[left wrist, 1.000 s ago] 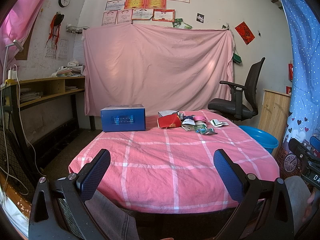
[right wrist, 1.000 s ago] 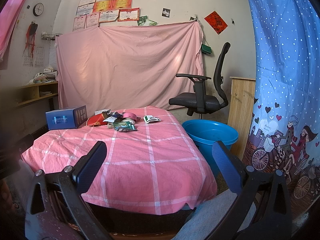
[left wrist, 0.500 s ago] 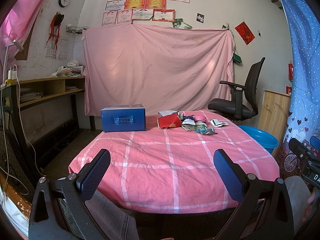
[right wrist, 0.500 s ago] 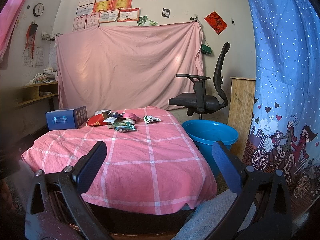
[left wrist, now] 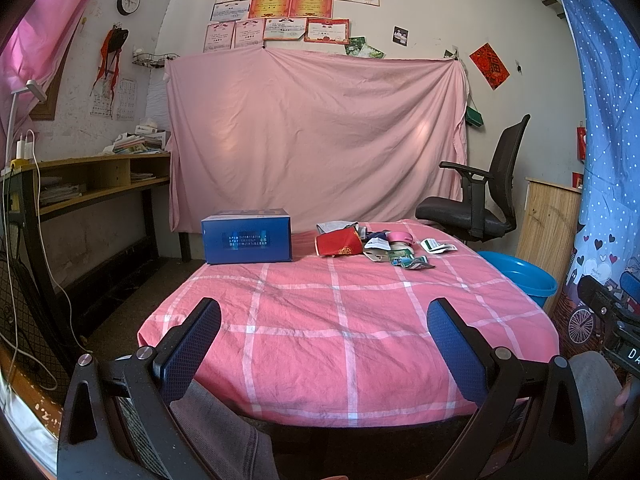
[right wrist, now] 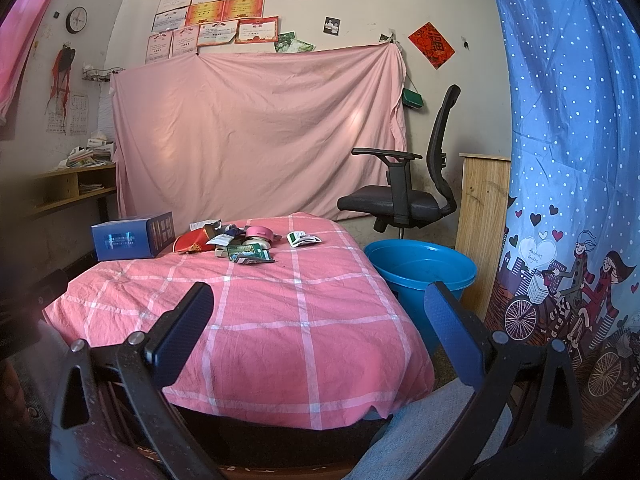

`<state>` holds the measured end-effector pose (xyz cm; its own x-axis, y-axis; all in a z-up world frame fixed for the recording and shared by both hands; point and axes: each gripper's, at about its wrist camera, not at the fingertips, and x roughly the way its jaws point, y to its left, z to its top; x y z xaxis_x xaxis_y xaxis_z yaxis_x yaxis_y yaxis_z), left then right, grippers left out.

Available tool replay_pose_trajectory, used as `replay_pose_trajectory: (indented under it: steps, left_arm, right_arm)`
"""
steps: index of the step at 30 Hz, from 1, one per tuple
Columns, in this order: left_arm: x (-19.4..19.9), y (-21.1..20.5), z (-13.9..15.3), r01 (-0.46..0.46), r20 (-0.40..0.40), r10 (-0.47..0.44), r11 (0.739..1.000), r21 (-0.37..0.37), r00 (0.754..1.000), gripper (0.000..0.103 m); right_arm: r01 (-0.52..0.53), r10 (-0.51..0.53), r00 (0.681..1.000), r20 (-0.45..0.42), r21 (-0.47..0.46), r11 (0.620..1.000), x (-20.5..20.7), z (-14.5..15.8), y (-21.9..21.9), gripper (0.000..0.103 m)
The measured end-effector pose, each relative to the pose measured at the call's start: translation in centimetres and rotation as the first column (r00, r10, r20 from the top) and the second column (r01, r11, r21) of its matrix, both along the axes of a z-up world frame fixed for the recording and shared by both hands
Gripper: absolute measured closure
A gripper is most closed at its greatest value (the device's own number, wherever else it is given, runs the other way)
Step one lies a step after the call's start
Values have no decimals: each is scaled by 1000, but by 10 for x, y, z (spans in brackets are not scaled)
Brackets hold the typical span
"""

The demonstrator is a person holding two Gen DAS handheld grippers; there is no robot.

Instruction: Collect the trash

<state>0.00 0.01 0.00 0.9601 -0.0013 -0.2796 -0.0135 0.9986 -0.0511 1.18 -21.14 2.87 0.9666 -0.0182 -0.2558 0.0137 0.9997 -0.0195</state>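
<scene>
Waiting at the near edge of the bench [left wrist: 344, 320], both grippers are spread wide with nothing between their pads: the left gripper [left wrist: 323, 344] and the right gripper [right wrist: 318, 330] each frame only pink checked cloth.

The trash [left wrist: 384, 246] lies in a loose heap at the far end of the bench, just right of the blue box [left wrist: 246, 236]. It includes a red packet [left wrist: 338, 243], a pink roll [right wrist: 259, 233], green-printed wrappers [right wrist: 250, 254] and a small white-and-green packet [right wrist: 302, 239] a little apart on the right. The heap's long axis runs across the bench, left to right, so it lies broadside to both grippers.

From either gripper the heap is straight ahead and well apart, with the whole length of the bench between. In the left view it sits slightly right of centre; in the right view slightly left of centre, so I cannot tell which is nearer. The blue tub [right wrist: 420, 268] stands on the floor just beside the bench's right edge, on the right gripper's side, which probably makes that one better placed for drops.

Compared with the earlier frames, nothing has shifted: both grippers and the heap stand as they were.
</scene>
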Motion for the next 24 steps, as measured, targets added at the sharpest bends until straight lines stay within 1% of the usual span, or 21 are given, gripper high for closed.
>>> replay_pose_trajectory:
  steps: [8, 13, 19, 24]
  left_arm:
    - [0, 0, 0, -1, -1, 1, 1000, -1, 1000, 2]
    - [3, 0, 1, -10, -19, 10, 1000, 9, 1000, 2]
    - [9, 2, 1, -27, -26, 26, 1000, -6, 999, 2]
    - [19, 4, 9, -46, -19, 46, 999, -19, 999, 2]
  right_arm:
    - [-1, 1, 1000, 0, 0, 1000, 1, 0, 0, 0]
    - [-8, 8, 1000, -7, 8, 1000, 1, -1, -1, 0]
    - [-30, 30, 1000, 2, 35, 999, 4, 8, -3, 0]
    - [-36, 36, 999, 22, 13, 999, 13, 17, -3, 0]
